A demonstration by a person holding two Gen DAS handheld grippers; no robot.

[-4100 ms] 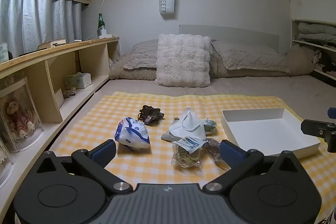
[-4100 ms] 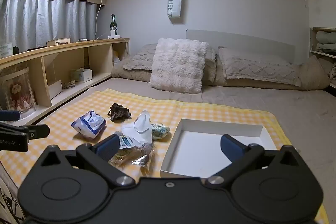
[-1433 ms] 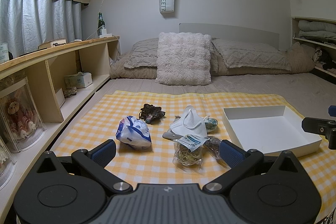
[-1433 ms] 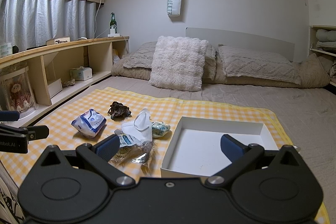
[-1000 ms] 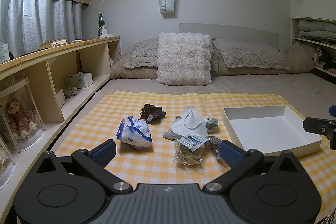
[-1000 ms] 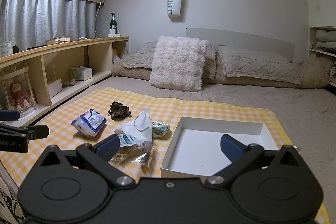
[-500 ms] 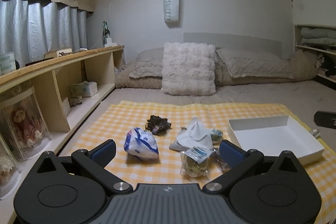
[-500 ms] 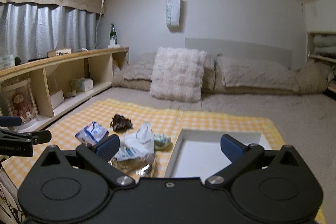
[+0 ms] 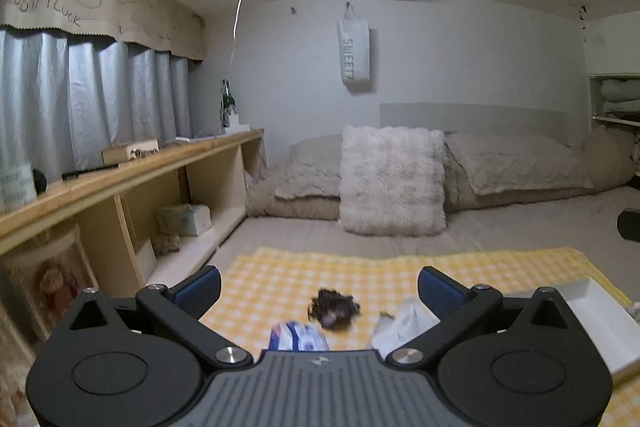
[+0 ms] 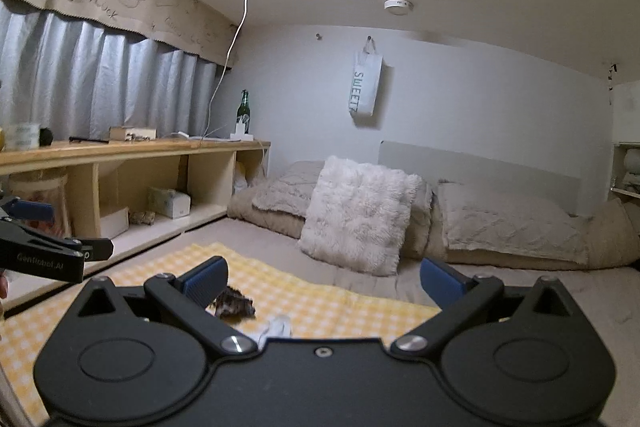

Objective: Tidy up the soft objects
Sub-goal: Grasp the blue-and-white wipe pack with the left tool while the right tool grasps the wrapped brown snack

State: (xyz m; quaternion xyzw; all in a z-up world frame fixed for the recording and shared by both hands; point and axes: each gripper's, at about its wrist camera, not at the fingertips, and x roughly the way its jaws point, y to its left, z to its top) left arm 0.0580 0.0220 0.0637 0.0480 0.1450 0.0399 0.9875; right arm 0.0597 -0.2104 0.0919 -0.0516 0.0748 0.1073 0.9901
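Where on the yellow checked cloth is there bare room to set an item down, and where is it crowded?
The checked cloth is bare along its far edge, toward the fluffy pillow, and on its shelf-side strip. It is crowded near the middle: the dark bundle, the blue-white pack and the white mask lie close together. The white tray borders the right edge.

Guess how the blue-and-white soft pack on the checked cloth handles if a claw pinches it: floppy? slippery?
The blue-and-white pack looks puffy and rounded, so it likely squashes rather than resists. Its printed wrap looks like film, so possibly a bit slick. It seems light for its bulk and, lying on the yellow checked cloth, unlikely to roll. Blur limits certainty.
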